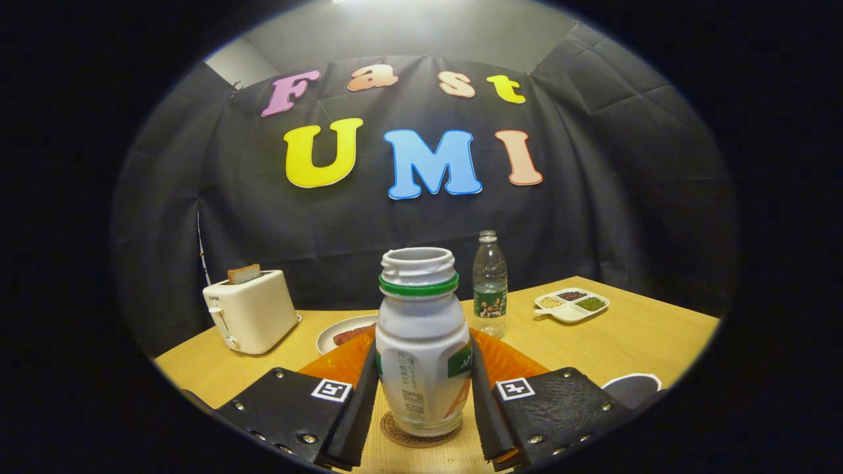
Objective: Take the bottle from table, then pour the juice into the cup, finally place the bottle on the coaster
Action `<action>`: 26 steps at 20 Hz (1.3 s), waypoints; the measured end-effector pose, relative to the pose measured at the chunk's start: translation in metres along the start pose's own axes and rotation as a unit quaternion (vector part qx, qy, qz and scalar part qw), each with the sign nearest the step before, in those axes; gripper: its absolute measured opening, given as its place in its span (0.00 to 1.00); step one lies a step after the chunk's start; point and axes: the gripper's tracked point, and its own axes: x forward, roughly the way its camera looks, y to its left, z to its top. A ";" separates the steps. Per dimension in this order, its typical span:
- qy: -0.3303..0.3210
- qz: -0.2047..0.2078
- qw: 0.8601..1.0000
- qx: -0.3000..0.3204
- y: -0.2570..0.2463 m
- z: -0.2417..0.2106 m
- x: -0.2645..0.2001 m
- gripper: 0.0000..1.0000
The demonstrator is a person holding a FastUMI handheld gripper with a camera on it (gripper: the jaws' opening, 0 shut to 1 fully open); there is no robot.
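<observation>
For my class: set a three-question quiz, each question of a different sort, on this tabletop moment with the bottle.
1. True or false: the juice bottle stands on the coaster.
2. What sticks out of the toaster? A) bread B) a fork C) nothing
3. Fill in: the tongs have one finger on each ____ of the juice bottle.

Key
1. True; it is upright and uncapped.
2. A.
3. Side; the fingers flank it closely, but whether both press on it cannot be told.
</observation>
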 end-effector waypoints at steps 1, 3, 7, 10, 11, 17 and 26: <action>0.004 0.005 1.000 0.002 0.002 -0.004 -0.002 0.65; 0.009 0.006 1.000 0.004 0.005 -0.013 0.004 0.65; 0.018 0.006 1.000 0.004 0.004 -0.022 0.010 0.65; 0.017 0.003 1.000 0.005 0.003 -0.022 0.012 0.65; 0.016 0.002 1.000 0.005 0.002 -0.022 0.012 0.65; 0.022 0.003 1.000 0.018 0.003 -0.032 0.015 0.72; 0.006 0.012 1.000 0.016 0.005 -0.020 0.010 0.99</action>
